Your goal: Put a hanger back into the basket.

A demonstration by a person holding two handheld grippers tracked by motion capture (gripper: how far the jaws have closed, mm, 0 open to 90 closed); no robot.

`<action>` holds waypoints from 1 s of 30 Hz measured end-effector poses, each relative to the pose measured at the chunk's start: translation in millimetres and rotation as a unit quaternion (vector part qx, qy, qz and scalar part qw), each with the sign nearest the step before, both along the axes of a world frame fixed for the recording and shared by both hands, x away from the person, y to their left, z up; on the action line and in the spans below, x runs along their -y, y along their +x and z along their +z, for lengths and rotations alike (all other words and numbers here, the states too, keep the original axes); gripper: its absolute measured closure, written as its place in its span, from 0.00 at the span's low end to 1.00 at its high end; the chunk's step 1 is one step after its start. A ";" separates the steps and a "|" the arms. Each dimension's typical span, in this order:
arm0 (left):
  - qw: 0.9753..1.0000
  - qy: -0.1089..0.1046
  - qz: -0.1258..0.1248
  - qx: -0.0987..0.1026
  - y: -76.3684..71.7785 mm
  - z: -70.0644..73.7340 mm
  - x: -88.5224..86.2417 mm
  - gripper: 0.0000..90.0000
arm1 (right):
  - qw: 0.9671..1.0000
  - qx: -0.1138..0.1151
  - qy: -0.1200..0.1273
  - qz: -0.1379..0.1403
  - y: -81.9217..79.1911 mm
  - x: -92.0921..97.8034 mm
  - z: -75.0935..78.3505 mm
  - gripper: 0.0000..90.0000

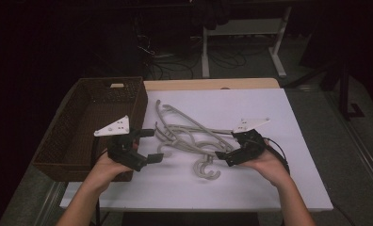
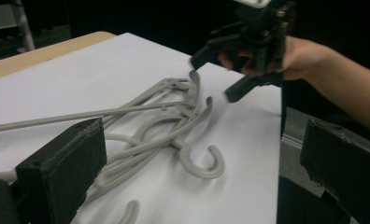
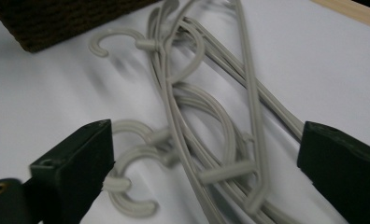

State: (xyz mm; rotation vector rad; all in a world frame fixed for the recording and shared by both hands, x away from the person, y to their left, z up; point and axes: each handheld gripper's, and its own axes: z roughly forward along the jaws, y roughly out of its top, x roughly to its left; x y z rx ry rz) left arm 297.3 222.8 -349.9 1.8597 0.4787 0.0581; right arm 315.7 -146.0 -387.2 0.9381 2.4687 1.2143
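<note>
Both hands low at the front: left gripper (image 1: 146, 145) and right gripper (image 1: 226, 155) gape wide, holding nothing, flanking the tangled grey hangers (image 1: 189, 136) just right of the wicker basket (image 1: 93, 117). Light, stiff, slippery plastic, I'd say; pinch a straight bar, not the hooks.

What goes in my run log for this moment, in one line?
left gripper: open, empty | right gripper: open, at hangers | basket: left of hangers

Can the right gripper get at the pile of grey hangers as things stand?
Probably yes. The right gripper is open at the edge of the hangers, which lie tangled on the white sheet with nothing between. The left gripper stays on the basket side.
</note>
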 end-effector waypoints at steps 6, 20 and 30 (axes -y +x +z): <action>1.000 0.008 -0.006 -0.007 -7.2 -10.7 11.2 0.00 | 1.000 -0.017 0.004 0.018 12.7 -12.6 -2.9 0.18; 0.999 0.025 -0.021 -0.032 -8.4 -47.0 30.4 0.00 | 0.995 -0.070 -0.023 0.065 40.1 -56.3 -25.6 0.68; 0.999 0.029 -0.017 -0.035 -6.7 -52.2 31.2 0.00 | 0.992 -0.073 -0.071 0.080 46.7 -75.3 -42.8 0.88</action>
